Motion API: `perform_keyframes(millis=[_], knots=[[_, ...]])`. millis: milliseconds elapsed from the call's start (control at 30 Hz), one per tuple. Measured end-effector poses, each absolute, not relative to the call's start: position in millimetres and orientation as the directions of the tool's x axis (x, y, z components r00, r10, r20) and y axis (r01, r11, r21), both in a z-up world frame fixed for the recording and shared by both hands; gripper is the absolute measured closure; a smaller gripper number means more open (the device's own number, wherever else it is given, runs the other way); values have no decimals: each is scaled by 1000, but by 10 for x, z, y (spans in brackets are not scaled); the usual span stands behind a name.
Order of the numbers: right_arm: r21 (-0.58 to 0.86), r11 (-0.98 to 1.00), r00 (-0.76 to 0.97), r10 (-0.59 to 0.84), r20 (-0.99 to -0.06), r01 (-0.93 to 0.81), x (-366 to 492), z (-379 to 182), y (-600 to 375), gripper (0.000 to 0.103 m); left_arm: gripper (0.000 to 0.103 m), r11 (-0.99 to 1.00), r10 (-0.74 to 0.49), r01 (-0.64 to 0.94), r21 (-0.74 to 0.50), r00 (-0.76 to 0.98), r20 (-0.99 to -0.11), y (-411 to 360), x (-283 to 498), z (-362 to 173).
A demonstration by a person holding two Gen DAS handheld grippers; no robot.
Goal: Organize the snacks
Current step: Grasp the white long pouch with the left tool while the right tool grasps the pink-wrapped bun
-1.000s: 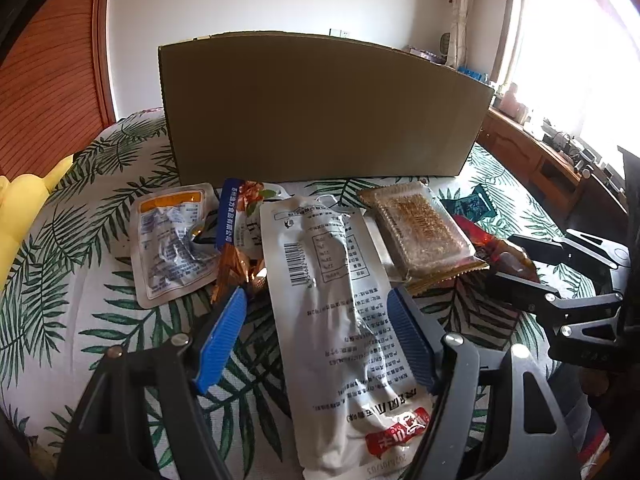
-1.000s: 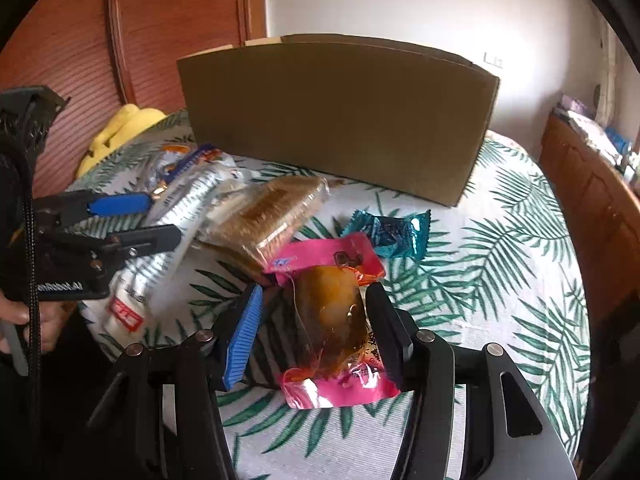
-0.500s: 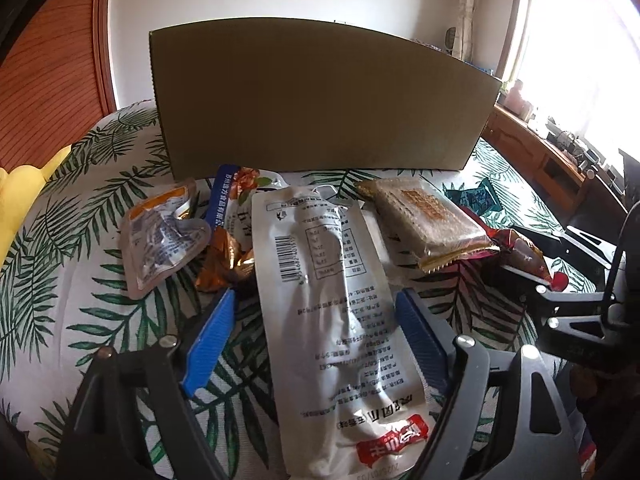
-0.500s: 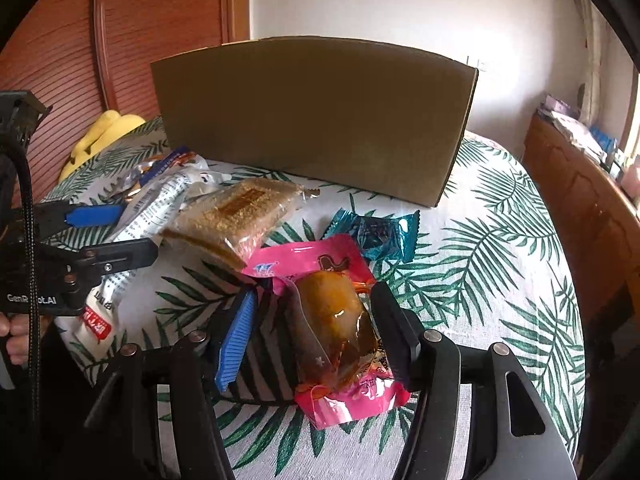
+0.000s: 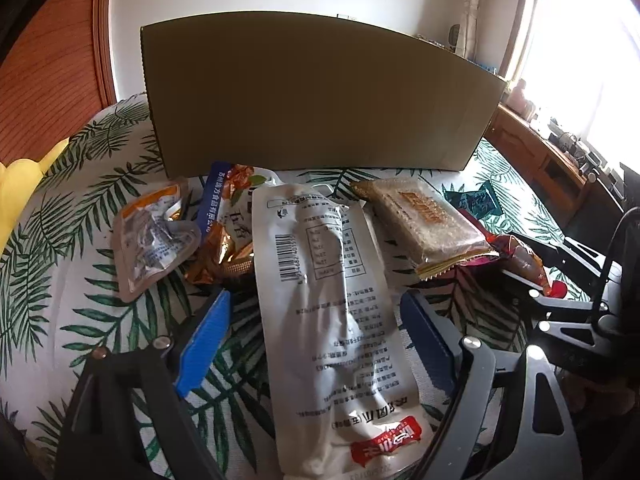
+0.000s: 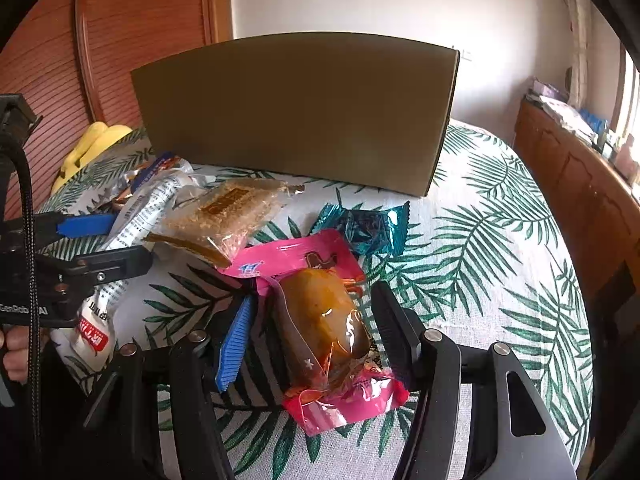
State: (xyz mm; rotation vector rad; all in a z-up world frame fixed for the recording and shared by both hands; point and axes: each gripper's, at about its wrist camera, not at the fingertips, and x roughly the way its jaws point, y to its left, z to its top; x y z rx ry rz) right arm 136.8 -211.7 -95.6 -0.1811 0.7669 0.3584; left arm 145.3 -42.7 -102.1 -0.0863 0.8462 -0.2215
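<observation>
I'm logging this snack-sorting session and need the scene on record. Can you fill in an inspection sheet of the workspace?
Surface: palm-leaf print cloth, wrinkled.
Job's things: cardboard box upright at the back; long white pouch; pink-wrapped snack; crumbly bar in clear wrap; teal candy wrapper; silver-orange sachet; gold foil piece; blue-and-white pack.
Clutter: yellow plush at the cloth's edge.
Grippers: left gripper open astride the white pouch; right gripper open astride the pink snack.
Cables: black braided cable on the left gripper.
Surroundings: wooden headboard, white wall, wooden sideboard, bright window.

The cardboard box (image 5: 320,96) hides its inside; the white pouch (image 5: 336,320) runs off-frame
</observation>
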Motion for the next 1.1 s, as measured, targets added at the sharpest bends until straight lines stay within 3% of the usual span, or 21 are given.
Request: perform_keyframes(millis=[300,400,433,600,967,1100], knots=[[-102,923,682,197,-704,-371,1339,-975,-2027,43,17,981,-148,191,-29,644,-750,-590,1442,-1064],[-107,923,688,194,-699,-369,1326,-973,-2025,43,28,980,-152,197,-30,639,-754,-566,1403,-1044],[-110,923,689,191,-699,-368,1322,-975,-2026,43,34,979,-157,203,-32,637,-755,-552,1382,-1033],[-119,926,697,180,-694,-358,1302,-980,-2020,43,39,972,-201,221,-76,622,-757,-429,1266,-1006],[-76,929,682,209,-701,-363,1311,-917,-2109,44,45,960,-277,214,-181,624,-731,-154,1133,-975],[-55,931,671,219,-708,-362,1344,-911,-2147,50,45,956,-292,215,-198,640,-711,-93,1080,-937]])
